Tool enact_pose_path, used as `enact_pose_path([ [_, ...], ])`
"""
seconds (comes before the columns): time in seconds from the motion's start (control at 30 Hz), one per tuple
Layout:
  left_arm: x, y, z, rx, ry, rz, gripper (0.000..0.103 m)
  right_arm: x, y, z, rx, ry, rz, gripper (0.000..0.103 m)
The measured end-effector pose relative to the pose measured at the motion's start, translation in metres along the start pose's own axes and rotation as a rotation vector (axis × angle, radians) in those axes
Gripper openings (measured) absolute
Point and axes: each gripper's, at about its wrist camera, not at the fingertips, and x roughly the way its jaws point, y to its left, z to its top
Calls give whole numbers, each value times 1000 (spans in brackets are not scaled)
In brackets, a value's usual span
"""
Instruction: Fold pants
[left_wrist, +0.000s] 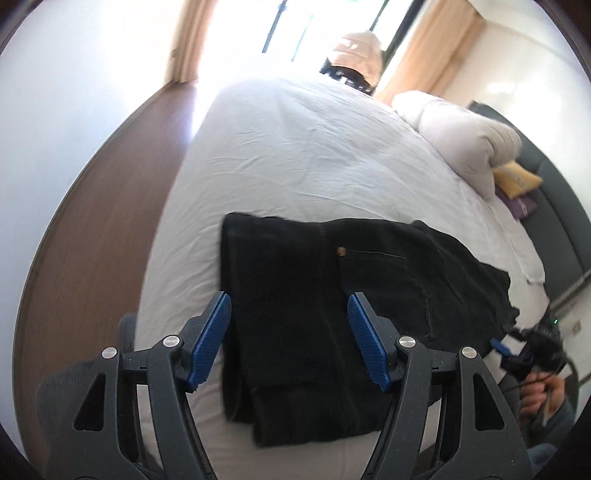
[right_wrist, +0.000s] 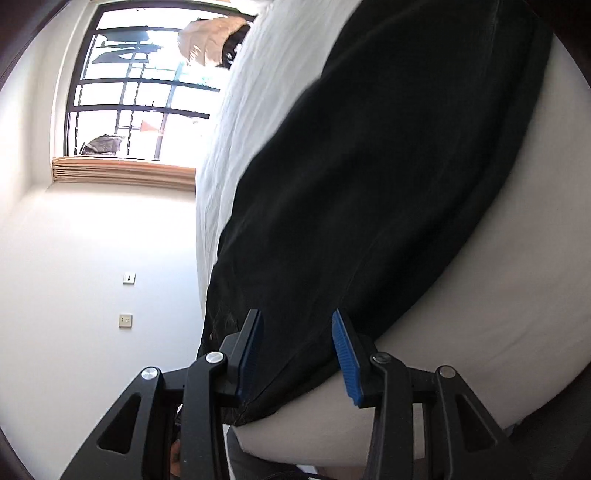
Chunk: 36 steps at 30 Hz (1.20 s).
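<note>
From the left wrist view, my left gripper (left_wrist: 289, 341) hangs above the near edge of the bed (left_wrist: 295, 147), its jaws spread wide with nothing between them. The black pants (left_wrist: 332, 302) lie flat on the white sheet directly ahead of and below it, already doubled over into a thick bundle; one folded end sits just under the fingertips and the garment runs away to this gripper's right, so its long axis crosses my line of approach and does not point along it.

My right gripper (right_wrist: 297, 354) is rolled on its side at the other end. Its jaws are partly open and straddle the edge of the pants (right_wrist: 369, 184) where the cloth drapes toward the mattress side; the fabric sits between the pads, but I see a gap beside the right pad, so I judge it is not clamped.

I judge the right gripper to be the nearer to a hold: it only needs to close. The left would have to drop forward and down to its end before any further fold along the length.
</note>
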Motion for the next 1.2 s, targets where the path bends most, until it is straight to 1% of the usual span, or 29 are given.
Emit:
enact_pose_path([
  [0.07,-8,7,-4,-35,6,-13,64,7,1,-9,-10,39,15,43],
  [0.13,-16,12,-12,-73,26,-42,64,14,5,-14,-27,70,24,43],
  [0.2,-18,16,-24,-106,61,-84,64,19,6,-18,-35,98,26,43],
  [0.27,-20,14,-38,-108,93,-98,64,24,8,-18,-41,112,31,43],
  [0.37,-23,17,-55,-103,114,-76,64,29,9,-20,-50,113,38,43],
  [0.43,-19,18,-58,-115,118,-67,64,30,9,-20,-56,112,36,43],
  [0.47,-17,17,-58,-110,120,-50,64,32,11,-20,-56,112,32,43],
  [0.53,-19,11,-56,-68,103,-5,64,33,11,-20,-55,112,27,43],
  [0.57,-23,7,-56,-38,92,20,63,40,21,-13,-55,109,24,43],
  [0.63,-27,2,-55,-18,80,52,63,45,27,-12,-56,105,23,43],
  [0.7,-37,0,-56,-10,69,50,60,48,34,-11,-58,104,18,43],
  [0.73,-39,0,-57,-2,77,45,53,50,36,-11,-61,103,19,43],
  [0.77,-38,-2,-60,8,93,40,42,50,36,-10,-64,104,18,43],
  [0.83,-34,-3,-66,20,125,41,32,50,37,-11,-67,109,17,43],
  [0.9,-28,-2,-70,1,137,37,32,51,37,-11,-71,115,19,43],
  [1.03,-21,2,-67,-39,131,17,32,52,40,-13,-76,121,20,43],
  [1.13,-10,6,-64,-71,171,3,32,51,41,-13,-75,115,23,43],
  [1.2,-6,9,-64,-105,180,-16,32,50,40,-12,-74,112,24,43],
])
